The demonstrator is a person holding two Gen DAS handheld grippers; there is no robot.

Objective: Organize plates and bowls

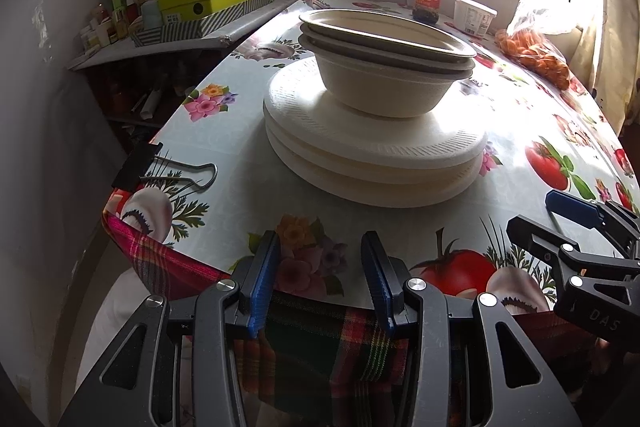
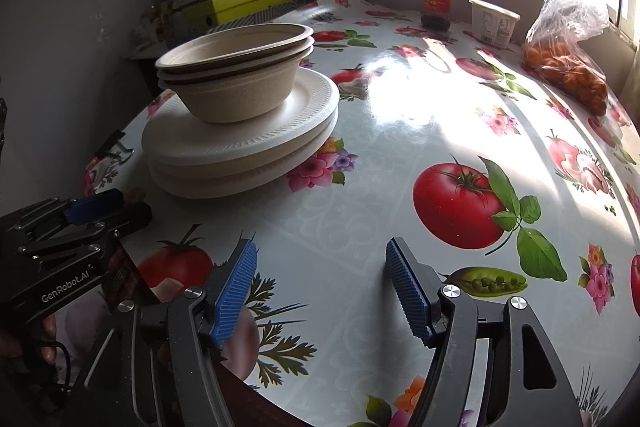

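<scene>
1. The counter point(image 2: 360, 219), under a glossy fruit-and-flower cloth, sits below sunlit windows.
2. Stacked bowls point(image 1: 384, 67) sit on stacked plates point(image 1: 372, 155).
3. Only the left view shows a binder clip point(image 1: 160, 171).
4. Left claw point(image 1: 320, 279) and right claw point(image 2: 320, 291) gape, empty.

- Bare tablecloth point(image 2: 360, 187) lies open toward 12 o'clock before the right gripper point(image 2: 320, 291).
- Stacked plates point(image 2: 240, 147) block its 10 o'clock.
</scene>
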